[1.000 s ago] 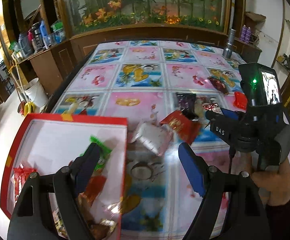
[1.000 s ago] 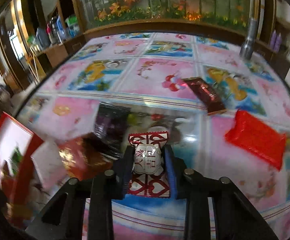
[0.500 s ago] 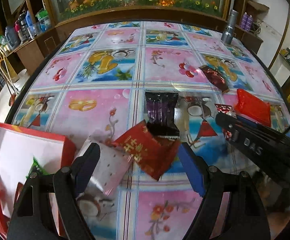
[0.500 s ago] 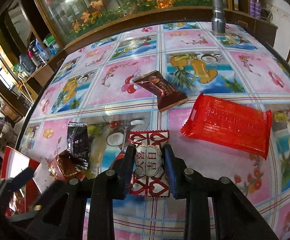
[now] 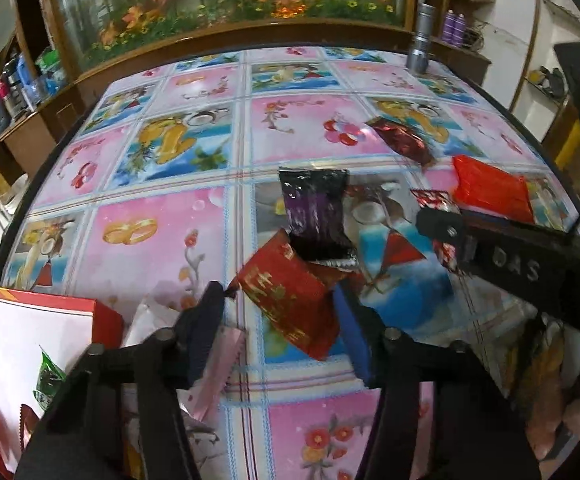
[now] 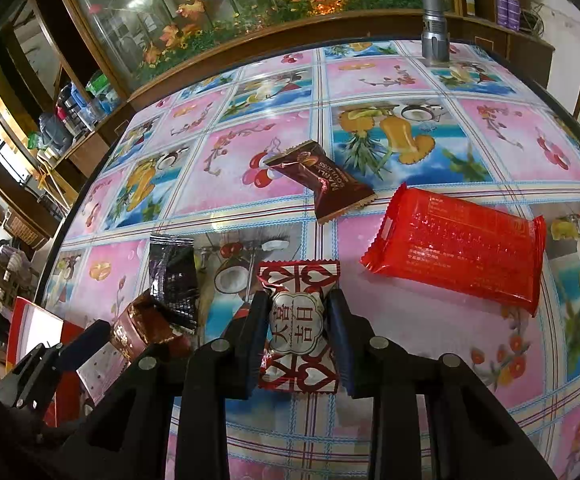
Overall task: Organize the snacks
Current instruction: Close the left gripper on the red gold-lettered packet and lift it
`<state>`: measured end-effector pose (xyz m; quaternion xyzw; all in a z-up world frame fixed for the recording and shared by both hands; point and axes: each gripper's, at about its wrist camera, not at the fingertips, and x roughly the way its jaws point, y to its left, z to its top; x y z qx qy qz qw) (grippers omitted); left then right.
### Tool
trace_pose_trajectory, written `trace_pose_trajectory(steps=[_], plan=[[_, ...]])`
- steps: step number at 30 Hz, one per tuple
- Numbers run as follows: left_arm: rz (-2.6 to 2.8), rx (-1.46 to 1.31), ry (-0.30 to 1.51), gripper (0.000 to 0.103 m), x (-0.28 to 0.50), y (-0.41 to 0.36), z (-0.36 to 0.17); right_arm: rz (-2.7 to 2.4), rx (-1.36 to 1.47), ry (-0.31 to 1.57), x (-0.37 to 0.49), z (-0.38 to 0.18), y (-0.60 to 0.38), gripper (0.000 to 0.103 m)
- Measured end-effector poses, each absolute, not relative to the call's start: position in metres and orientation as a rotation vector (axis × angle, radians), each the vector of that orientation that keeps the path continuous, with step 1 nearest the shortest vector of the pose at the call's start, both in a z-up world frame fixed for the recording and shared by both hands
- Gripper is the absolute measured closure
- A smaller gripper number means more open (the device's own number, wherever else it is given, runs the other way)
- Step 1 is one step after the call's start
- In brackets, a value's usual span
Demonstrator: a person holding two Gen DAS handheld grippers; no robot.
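My left gripper (image 5: 278, 304) hangs low over the table with a red-and-gold snack packet (image 5: 290, 300) between its jaws. The jaws are closing; the right pad touches the packet and a strip of cloth still shows by the left pad. A black-and-purple packet (image 5: 316, 208) overlaps the red-and-gold one's far end. My right gripper (image 6: 296, 312) is shut on a red-and-white heart-patterned sweet (image 6: 296, 320) that rests on the table. The red box (image 5: 106, 320) with several snacks inside lies at the lower left.
A pale pink packet (image 5: 218, 360) lies under the left finger, beside the box. A dark red chocolate packet (image 6: 324, 178) and a large red packet (image 6: 458, 248) lie farther right. A metal cylinder (image 6: 434, 20) stands at the far edge. The table edge curves close at both sides.
My left gripper moved right from over the red box to the red-and-gold packet, and its jaws have drawn in around it. The right gripper kept its grip on the heart sweet.
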<state>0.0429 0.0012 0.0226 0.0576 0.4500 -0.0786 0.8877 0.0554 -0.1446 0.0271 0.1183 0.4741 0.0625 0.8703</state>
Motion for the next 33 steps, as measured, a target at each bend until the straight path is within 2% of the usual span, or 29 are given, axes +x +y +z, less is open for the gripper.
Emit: trace_pose_trajectory(steps=[1,9,14,15,17,19,23,24,28,33], plan=[[-0.184,0.123,0.948,0.088,0.041,0.000,0.021,0.130,0.246,0.992,0.055,0.027,-0.145,0.071],[-0.226,0.121,0.980,0.091,0.010,0.005,0.018,0.133,0.250,0.991,0.055,0.027,-0.145,0.071],[-0.163,0.110,0.956,0.091,0.022,0.013,0.034,0.134,0.253,0.991,0.055,0.027,-0.145,0.071],[-0.154,0.122,0.952,0.090,0.027,0.013,0.037,0.135,0.258,0.991,0.055,0.027,-0.146,0.071],[-0.144,0.113,0.967,0.078,0.039,0.015,0.038,0.134,0.262,0.991,0.056,0.027,-0.146,0.071],[-0.121,0.064,0.997,0.060,0.050,0.016,0.035,0.132,0.256,0.990,0.056,0.027,-0.145,0.071],[-0.051,-0.007,1.014,0.046,0.062,0.012,0.026,0.132,0.257,0.989,0.055,0.027,-0.147,0.070],[-0.026,-0.012,1.018,0.040,0.065,0.012,0.024,0.132,0.259,0.989,0.055,0.027,-0.147,0.070],[0.031,-0.049,1.040,0.039,0.073,0.011,0.014,0.128,0.246,0.987,0.055,0.027,-0.144,0.069],[0.011,-0.084,1.011,0.039,0.070,0.018,0.026,0.129,0.253,0.988,0.054,0.027,-0.143,0.069]])
